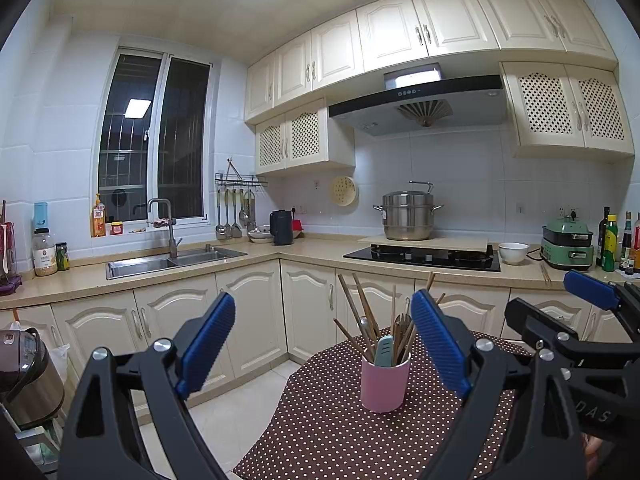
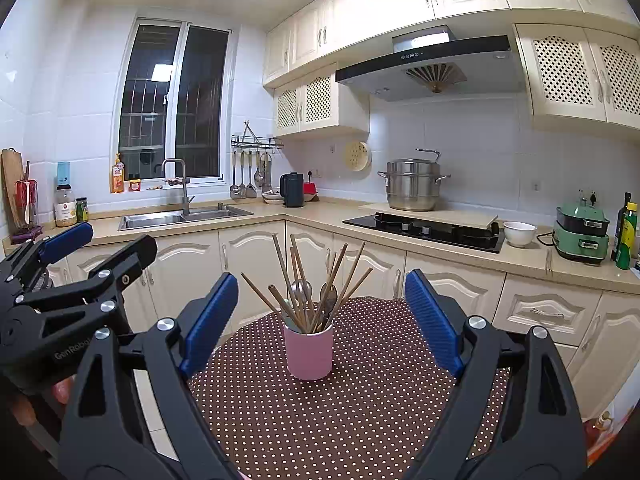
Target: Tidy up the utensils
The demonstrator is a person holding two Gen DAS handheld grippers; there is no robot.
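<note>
- Utensils stand gathered in a pink cup (image 2: 308, 350) on the dotted tabletop (image 2: 340, 420), straight ahead of both tools; wooden chopsticks (image 2: 286, 276) fan out of it at mixed angles, with metal spoons (image 2: 301, 288) and a pale green handle (image 1: 385, 350) among them
- Tabletop around the cup shows no loose cutlery; a pair of chopsticks (image 1: 545, 273) lies on the far counter, beyond the left tool and to its right
- Judged from this alone, the scene fits either a mixed cup waiting to be sorted by kind, or a cup into which everything has already been collected; the pictures do not settle which
- Left tool (image 1: 322, 344): blue fingers spread wide, nothing between them, touching nothing; the cup sits just ahead, towards its right finger
- Right tool (image 2: 320, 320): likewise spread wide and empty, with the cup centred ahead between its fingers
</note>
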